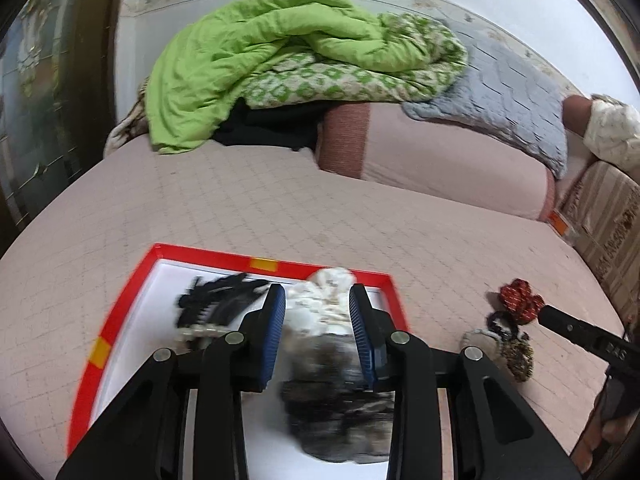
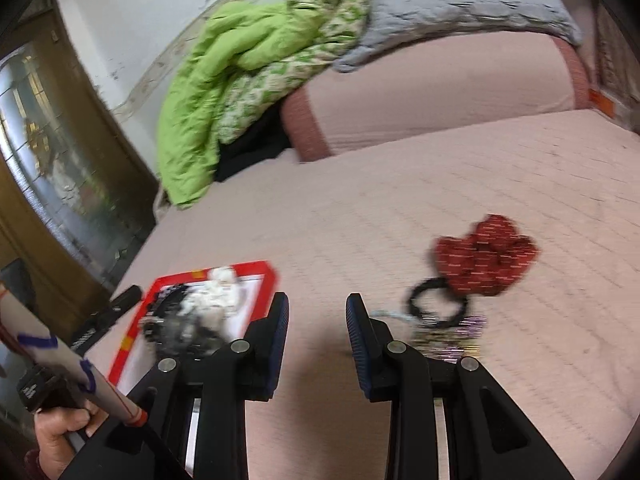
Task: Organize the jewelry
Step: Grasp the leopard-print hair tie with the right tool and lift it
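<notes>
A red-rimmed white tray (image 1: 132,280) lies on the pink bed and also shows in the right wrist view (image 2: 266,280). In it lie black hair clips (image 1: 216,300), a white fluffy scrunchie (image 1: 324,300) and a blurred grey-black furry piece (image 1: 336,400). My left gripper (image 1: 317,312) hovers open over the tray, its jaws either side of the white scrunchie. A red patterned scrunchie (image 2: 486,260) with a black hair band (image 2: 436,304) and a sparkly piece (image 2: 448,340) lie on the bed right of my open, empty right gripper (image 2: 317,316). The red scrunchie (image 1: 520,300) also shows in the left wrist view.
A green quilt (image 1: 260,60) and grey blanket (image 1: 516,92) are piled on pink pillows (image 1: 440,160) at the back. A wooden wardrobe with glass (image 2: 48,152) stands left. Striped boxes (image 1: 612,224) sit at the bed's right edge.
</notes>
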### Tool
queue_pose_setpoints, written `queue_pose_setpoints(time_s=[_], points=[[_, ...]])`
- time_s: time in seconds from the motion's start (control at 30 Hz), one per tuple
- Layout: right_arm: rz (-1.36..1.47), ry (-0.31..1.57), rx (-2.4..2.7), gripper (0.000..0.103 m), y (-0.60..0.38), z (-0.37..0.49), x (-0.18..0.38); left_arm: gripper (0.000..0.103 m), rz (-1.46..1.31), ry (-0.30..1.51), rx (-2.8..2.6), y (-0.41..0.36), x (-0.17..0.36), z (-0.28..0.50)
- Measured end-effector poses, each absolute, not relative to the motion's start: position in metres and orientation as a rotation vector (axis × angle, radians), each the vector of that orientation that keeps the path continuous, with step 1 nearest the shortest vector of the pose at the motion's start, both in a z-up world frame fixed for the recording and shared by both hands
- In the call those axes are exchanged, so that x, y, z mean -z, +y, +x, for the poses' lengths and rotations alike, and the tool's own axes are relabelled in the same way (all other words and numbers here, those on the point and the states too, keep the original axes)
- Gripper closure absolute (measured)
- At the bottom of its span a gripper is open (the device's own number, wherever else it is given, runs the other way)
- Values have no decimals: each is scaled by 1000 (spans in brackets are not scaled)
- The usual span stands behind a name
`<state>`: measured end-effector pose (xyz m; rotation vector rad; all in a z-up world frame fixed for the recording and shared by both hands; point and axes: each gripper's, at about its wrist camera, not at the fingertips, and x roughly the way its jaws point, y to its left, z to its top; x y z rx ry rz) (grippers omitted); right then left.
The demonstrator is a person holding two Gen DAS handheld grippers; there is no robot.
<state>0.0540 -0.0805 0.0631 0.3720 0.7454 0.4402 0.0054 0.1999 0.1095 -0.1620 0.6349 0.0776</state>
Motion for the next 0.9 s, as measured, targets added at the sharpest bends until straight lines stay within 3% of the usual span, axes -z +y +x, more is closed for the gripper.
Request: queue_pose_setpoints(time_s=[0.3, 0.57, 0.63, 0.7, 0.9], points=[[467, 914, -322, 71, -155, 74, -21, 70, -83, 669, 85, 125, -103, 17], [376, 983, -352, 71, -142, 74, -4, 68, -58, 776, 188, 78, -77, 31], [315, 1015, -349, 74, -132, 75, 4, 68, -50, 788, 196, 74, -73, 33], [261, 1014, -335, 91, -127, 76, 6, 68, -49, 804, 209, 71, -70, 35], [306, 912, -303, 91, -147, 64, -23, 67, -38, 844, 252, 61, -60, 41]])
